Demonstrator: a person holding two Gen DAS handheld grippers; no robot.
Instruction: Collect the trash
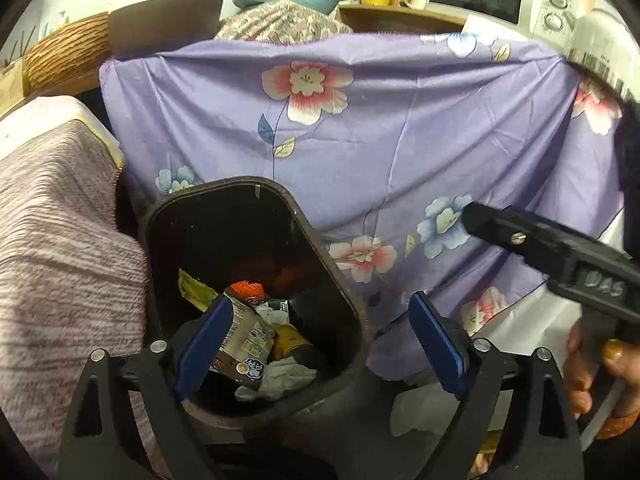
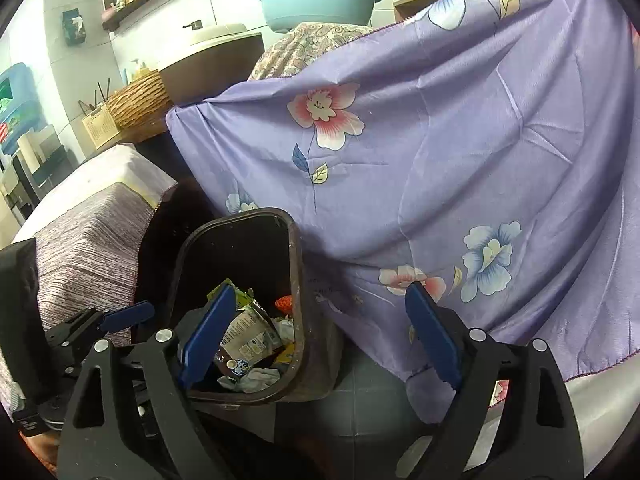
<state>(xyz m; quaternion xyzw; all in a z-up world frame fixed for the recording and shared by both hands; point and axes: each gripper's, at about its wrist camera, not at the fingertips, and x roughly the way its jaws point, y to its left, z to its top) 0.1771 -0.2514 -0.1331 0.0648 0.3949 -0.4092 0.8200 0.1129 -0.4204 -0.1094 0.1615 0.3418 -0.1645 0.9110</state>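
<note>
Here is the dark brown, round-cornered plastic trash bin (image 1: pixel 256 280) standing upright on the grey tiled floor (image 2: pixel 360 412), mouth up, its long axis running from near to far, squeezed between a box under a mauve striped woven cloth (image 1: pixel 60 240) on the left and a lilac flowered sheet (image 1: pixel 400 140) hanging on the right. Inside lies a jumble: a brown printed snack packet (image 1: pixel 244 340) tilted with its long side running up toward the far wall, a crumpled white tissue (image 1: pixel 284 376) at the near end, a green-yellow wrapper (image 1: pixel 196 288) against the left wall and something orange and knobbly (image 1: pixel 248 290) further back. The left gripper (image 1: pixel 320 344) points steeply down over the bin, blue pads spread wide with nothing between them; its left pad sits over the bin's mouth, its right pad outside the rim. The right gripper (image 2: pixel 316 336) is angled down much the same, jaws also wide apart and empty, straddling the bin's right wall. In the left wrist view the right gripper's black body reaches in from the right, a hand (image 1: pixel 592 376) wrapped around its handle, partly cut off by the frame edge. In the right wrist view only one blue pad of the left gripper (image 2: pixel 128 314) pokes in at the left. The bin's bottom is lost in shadow, and the packet's print is too small to read.
</note>
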